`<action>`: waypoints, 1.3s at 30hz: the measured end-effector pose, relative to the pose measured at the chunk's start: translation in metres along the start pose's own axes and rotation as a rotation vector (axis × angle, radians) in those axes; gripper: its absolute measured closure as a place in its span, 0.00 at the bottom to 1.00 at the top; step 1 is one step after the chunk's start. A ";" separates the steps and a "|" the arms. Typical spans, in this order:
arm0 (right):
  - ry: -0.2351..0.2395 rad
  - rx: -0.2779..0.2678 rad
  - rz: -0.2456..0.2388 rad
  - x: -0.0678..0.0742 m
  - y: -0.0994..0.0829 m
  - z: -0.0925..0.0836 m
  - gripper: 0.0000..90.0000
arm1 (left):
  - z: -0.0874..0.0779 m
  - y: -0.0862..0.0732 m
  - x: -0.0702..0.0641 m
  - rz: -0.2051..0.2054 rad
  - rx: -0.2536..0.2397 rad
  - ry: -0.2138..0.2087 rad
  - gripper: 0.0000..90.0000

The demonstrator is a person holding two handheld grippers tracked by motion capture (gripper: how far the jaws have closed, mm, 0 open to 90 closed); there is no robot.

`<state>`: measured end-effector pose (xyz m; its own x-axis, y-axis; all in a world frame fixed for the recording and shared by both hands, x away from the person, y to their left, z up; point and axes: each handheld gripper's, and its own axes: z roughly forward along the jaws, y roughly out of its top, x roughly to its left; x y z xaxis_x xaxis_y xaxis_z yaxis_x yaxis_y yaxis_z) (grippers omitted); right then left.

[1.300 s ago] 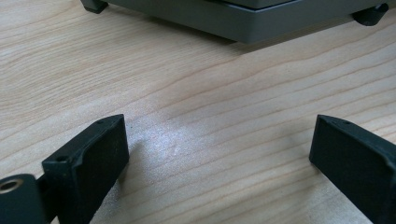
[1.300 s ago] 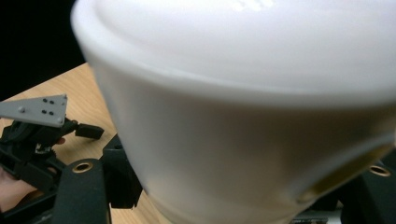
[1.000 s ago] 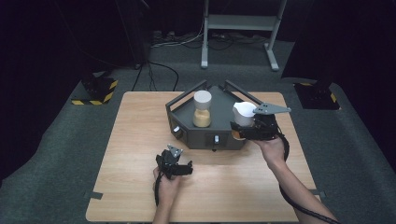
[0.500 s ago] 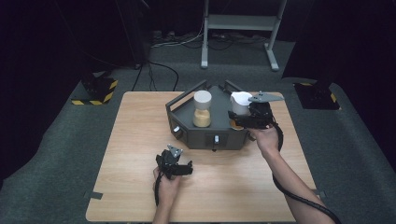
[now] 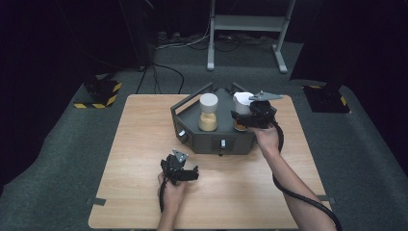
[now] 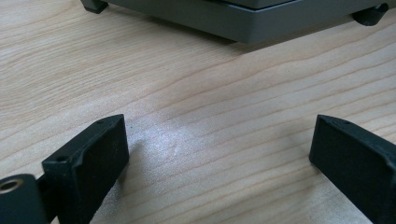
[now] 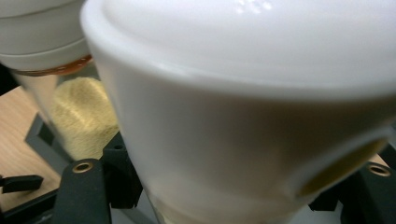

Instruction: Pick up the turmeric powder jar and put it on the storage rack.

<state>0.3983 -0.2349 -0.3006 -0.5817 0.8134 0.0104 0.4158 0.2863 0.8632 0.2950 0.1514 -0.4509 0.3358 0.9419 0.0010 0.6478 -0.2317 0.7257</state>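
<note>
A dark grey rack (image 5: 216, 142) stands at the table's far middle. In it stands a clear jar (image 5: 208, 113) of yellow grains with a white cap, also seen in the right gripper view (image 7: 79, 116). My right gripper (image 5: 243, 115) is shut on a second white-capped jar (image 5: 242, 102), held over the rack's right side beside the first. Its cap looms close between the jaws (image 7: 243, 116). My left gripper (image 5: 190, 174) rests low on the wooden table (image 5: 144, 144) in front of the rack, open, its jaws wide apart over bare wood (image 6: 219, 154). The rack's base (image 6: 243, 23) lies just beyond it.
Yellow-and-black striped blocks sit on the dark floor at the left (image 5: 98, 94) and right (image 5: 327, 98) of the table. A metal stand (image 5: 245, 29) and cables (image 5: 163, 72) lie behind it. Bare wood stretches left of the rack.
My right gripper has carried its jar away from the person and slightly left, over the rack. The left gripper has stayed put.
</note>
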 end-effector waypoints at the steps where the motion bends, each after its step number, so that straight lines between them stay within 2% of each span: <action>1: -0.002 0.000 0.001 0.000 0.000 0.001 0.34 | 0.000 0.000 0.000 0.000 0.000 0.000 0.05; 14: -0.022 0.011 -0.008 0.008 -0.003 0.017 0.33 | 0.000 0.000 0.000 0.000 0.000 0.000 0.05; 31: -0.017 -0.012 -0.024 0.008 -0.011 0.017 0.33 | 0.000 0.000 0.000 0.001 0.001 0.000 0.05; 39: -0.017 -0.006 -0.031 0.008 -0.010 0.017 0.33 | 0.000 0.000 0.000 0.000 0.000 0.000 0.05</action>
<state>0.4015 -0.2225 -0.3175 -0.5825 0.8124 -0.0250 0.3932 0.3086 0.8661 0.2950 0.1513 -0.4509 0.3360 0.9419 0.0010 0.6479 -0.2319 0.7256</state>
